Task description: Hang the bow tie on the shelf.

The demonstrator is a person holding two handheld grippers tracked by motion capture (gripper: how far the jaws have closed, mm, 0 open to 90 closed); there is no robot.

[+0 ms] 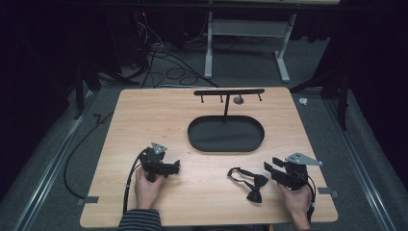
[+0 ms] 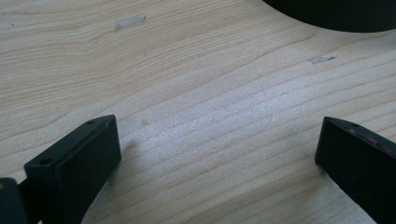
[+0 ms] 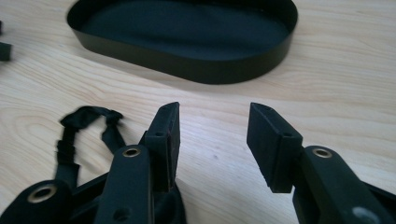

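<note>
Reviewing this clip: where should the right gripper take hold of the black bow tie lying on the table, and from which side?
Probably the bow tie at its narrow centre knot, from above, jaws across the waist: the wings flare wider there and lie flat on the table, and the thin strap would slip. The right gripper is beside it, open.

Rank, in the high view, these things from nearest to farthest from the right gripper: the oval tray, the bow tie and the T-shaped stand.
From the right gripper:
1. Bow tie, on the table just to its left.
2. Oval tray, at the table's middle, farther back.
3. T-shaped stand, rising behind the tray near the far edge.
</note>
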